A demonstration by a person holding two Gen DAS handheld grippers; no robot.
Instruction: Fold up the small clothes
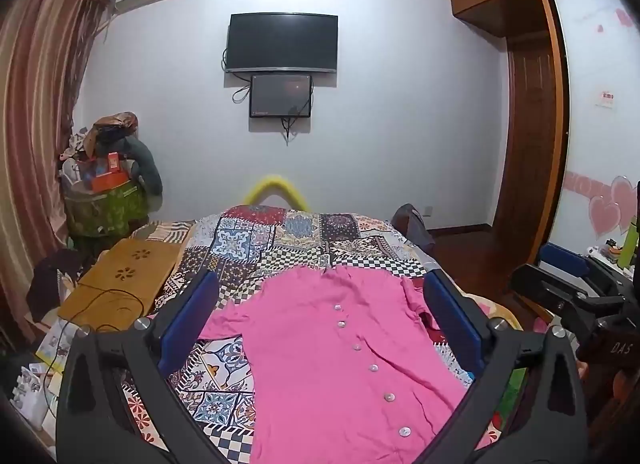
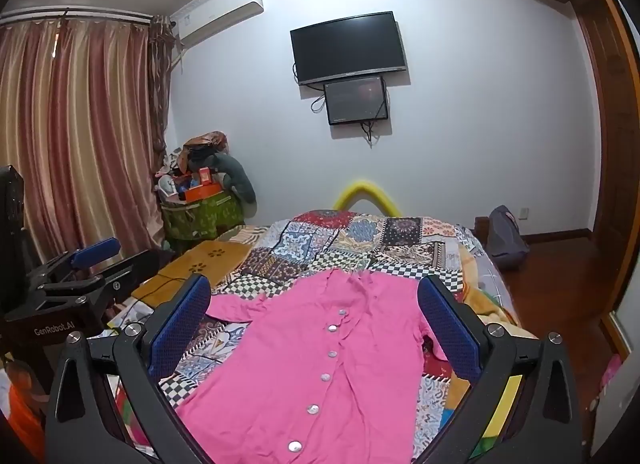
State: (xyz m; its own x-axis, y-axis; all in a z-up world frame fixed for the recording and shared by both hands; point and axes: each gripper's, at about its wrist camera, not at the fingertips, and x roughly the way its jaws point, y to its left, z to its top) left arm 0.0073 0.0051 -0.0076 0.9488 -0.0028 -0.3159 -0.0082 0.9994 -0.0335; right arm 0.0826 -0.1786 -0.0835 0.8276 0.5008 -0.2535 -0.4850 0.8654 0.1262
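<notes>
A pink short-sleeved shirt (image 1: 344,360) with a row of white buttons lies spread flat, front up, on the patchwork bedspread (image 1: 288,240). Its collar points away from me. It also shows in the right wrist view (image 2: 320,364). My left gripper (image 1: 320,304) is open and empty, held above the shirt with its blue pads either side of it. My right gripper (image 2: 314,304) is open and empty too, above the same shirt. The right gripper shows at the right edge of the left view (image 1: 576,284), and the left gripper at the left edge of the right view (image 2: 80,272).
A wooden lap desk (image 1: 120,284) with a black cable lies at the bed's left. A pile of bags and boxes (image 1: 108,179) stands in the far left corner by the curtains. A dark bag (image 2: 506,236) sits on the floor at right. A yellow foam arc (image 1: 276,189) rises behind the bed.
</notes>
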